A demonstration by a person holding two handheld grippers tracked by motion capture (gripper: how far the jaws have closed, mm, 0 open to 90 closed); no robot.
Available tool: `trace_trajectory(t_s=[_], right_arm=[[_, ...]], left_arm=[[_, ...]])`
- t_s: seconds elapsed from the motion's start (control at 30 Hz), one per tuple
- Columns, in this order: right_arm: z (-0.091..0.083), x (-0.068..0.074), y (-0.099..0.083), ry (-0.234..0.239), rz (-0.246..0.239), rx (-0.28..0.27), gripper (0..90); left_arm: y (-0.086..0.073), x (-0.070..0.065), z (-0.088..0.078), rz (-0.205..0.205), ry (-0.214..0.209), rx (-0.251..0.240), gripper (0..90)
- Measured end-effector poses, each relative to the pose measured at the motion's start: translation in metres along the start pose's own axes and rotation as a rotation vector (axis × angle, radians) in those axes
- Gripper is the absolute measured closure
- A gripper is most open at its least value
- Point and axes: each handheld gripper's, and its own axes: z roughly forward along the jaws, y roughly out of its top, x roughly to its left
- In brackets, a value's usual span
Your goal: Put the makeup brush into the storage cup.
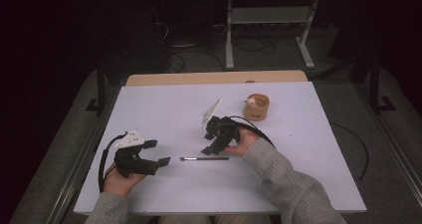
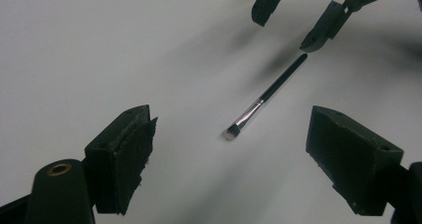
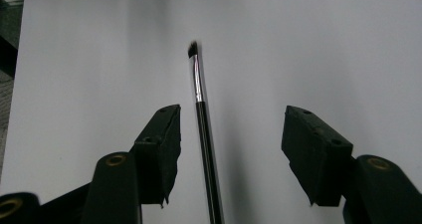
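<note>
**A:** Where's the brush sitting for you?

**B:** The makeup brush [image 1: 204, 159] is lying flat on the white bench [image 1: 164, 109], between my 2 hands. Bristle end is pointing toward my left hand-held gripper [image 1: 158, 153], handle end toward my right hand-held gripper [image 1: 209, 143]. Well behind it, a small wooden cup [image 1: 257, 107] is standing near the far edge.

**A:** And the jaws?

**B:** Both sets are standing wide apart, holding nothing. In the right gripper view I'm looking straight down the handle, and the brush is running up between my jaws, closer to the left one. My left one is hanging back, apart from the bristle tip.

**A:** How are you expecting it to handle?

**B:** Light, I'm guessing, and stiff along the shaft. It's thin and round, so I'm thinking it could roll or skid on this smooth surface when a pad nudges it. The silver ferrule [image 2: 247, 115] looks slick.

**A:** So where are you taking hold?

**B:** I'm favouring the black handle [image 3: 207, 149], mid-length, jaws crossing it squarely and low to the bench. I'm avoiding the bristles [image 3: 192, 48], which are soft and would probably splay.
</note>
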Motion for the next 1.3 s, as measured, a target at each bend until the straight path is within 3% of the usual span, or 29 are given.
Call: trace_trajectory(t_s=[0.5,1.3], right_arm=[[0.025,0.003,-0.003,0.056,0.0,0.048,50.5],[0.043,0.009,-0.001,0.047,-0.051,0.083,68.4]], left_arm=[[0.0,-0.001,0.0,-0.006,-0.004,0.0,18.6],[0.001,-0.002,0.001,0.007,-0.008,0.007,18.9]])
